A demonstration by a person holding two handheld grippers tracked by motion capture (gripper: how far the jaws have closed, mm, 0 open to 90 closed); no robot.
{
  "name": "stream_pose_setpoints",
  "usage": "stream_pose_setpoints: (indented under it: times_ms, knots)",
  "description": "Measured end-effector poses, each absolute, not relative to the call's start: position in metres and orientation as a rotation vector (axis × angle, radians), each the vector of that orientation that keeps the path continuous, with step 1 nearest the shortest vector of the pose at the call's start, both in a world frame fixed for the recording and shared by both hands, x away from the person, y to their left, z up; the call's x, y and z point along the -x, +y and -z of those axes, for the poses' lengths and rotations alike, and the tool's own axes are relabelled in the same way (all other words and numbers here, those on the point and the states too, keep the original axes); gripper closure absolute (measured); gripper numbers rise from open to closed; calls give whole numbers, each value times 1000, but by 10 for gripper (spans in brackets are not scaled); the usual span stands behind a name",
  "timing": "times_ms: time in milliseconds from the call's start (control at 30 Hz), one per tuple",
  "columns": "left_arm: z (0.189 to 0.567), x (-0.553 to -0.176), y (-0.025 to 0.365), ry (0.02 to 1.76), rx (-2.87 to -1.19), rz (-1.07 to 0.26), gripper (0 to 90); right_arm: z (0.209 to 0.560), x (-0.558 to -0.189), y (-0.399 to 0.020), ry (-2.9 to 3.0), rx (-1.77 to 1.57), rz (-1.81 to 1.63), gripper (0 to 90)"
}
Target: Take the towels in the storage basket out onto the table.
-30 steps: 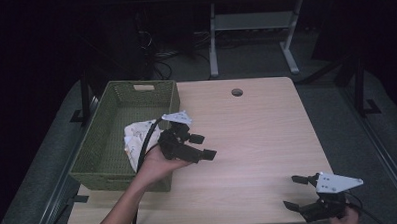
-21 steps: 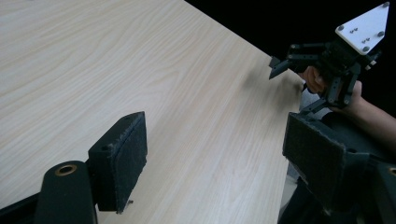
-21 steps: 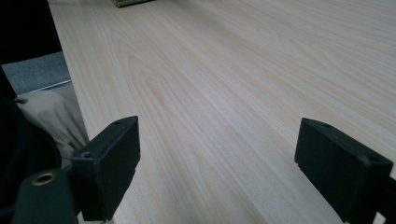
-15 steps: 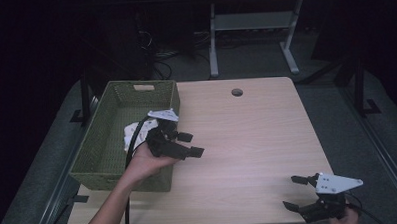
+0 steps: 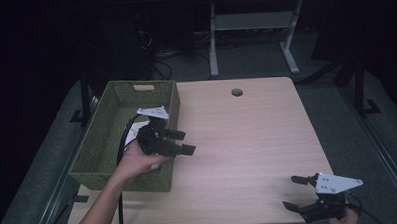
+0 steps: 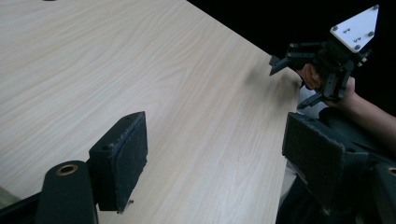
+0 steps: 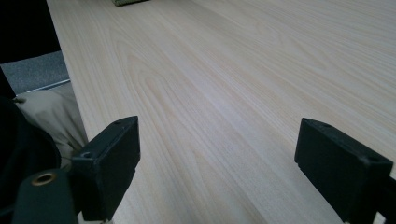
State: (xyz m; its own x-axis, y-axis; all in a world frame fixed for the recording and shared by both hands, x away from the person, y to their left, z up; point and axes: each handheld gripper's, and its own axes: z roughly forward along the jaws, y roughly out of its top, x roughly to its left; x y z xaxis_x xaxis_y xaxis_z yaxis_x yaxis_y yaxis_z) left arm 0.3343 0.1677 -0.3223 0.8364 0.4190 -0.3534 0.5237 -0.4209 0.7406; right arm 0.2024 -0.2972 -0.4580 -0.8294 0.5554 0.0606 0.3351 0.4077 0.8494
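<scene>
A green woven basket (image 5: 103, 145) stands at the table's left side. Something white (image 5: 133, 136) lies inside it, mostly hidden by the hand. My left gripper (image 5: 187, 143) hovers over the basket's right wall, open and empty, jaws pointing right across the table. In the left gripper view its pads (image 6: 123, 156) stand wide apart over bare wood, with the right gripper (image 6: 327, 56) farther off. My right gripper (image 5: 289, 192) is held at the table's front right corner, open with nothing in it. Its pads (image 7: 116, 161) frame bare tabletop.
The light wooden table (image 5: 247, 135) has a round cable hole (image 5: 237, 92) near its far edge. A metal stand (image 5: 248, 30) rises behind the table. The basket's corner (image 7: 128, 2) shows at the top of the right gripper view, and beige trouser cloth (image 7: 51, 116) at its left.
My left gripper has drifted a little to the left, from over the table toward the basket, still open. The right gripper has stayed put.
</scene>
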Motion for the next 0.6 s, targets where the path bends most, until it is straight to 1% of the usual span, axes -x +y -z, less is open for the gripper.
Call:
stream_pose_setpoints:
  times_ms: [400,600]
  knots:
    - [319,-339,199,736,-2026,148,231,458,-203,-297,2436,-782,-1382,138]
    - [320,-342,213,772,-2036,130,232,458,-203,-297,2434,-786,-1382,138]
